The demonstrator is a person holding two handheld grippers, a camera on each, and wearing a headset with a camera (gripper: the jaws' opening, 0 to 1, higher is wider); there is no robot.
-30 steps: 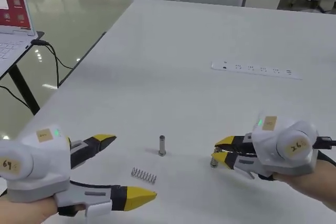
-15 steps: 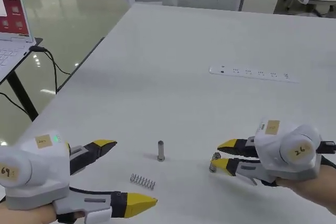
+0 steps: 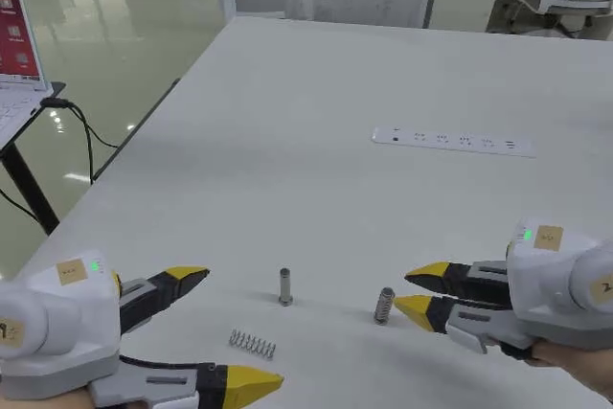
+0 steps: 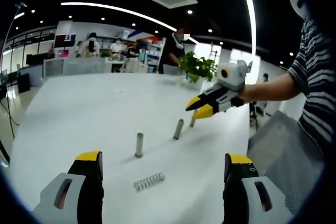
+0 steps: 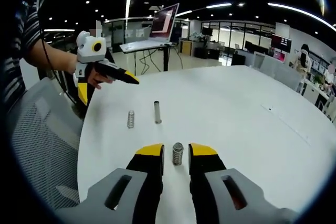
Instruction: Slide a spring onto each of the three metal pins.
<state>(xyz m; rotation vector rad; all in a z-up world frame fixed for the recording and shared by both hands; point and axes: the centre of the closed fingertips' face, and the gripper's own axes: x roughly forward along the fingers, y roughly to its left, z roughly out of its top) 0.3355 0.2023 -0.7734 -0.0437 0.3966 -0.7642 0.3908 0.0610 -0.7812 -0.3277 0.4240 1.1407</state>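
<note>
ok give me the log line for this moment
left gripper open, loose spring lying ahead | right gripper open, sprung pin at its tips | bare pin upright, no spring yet

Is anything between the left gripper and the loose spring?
Nothing visible. The loose spring lies on bare table ahead of the open left gripper; the bare pin stands beyond it.

The right gripper (image 3: 402,290) has opened its jaws slightly and drawn back. The spring-covered pin (image 3: 383,306), earlier held at the jaw tips, now stands upright and free on the white table (image 3: 316,170), just beside them.
</note>
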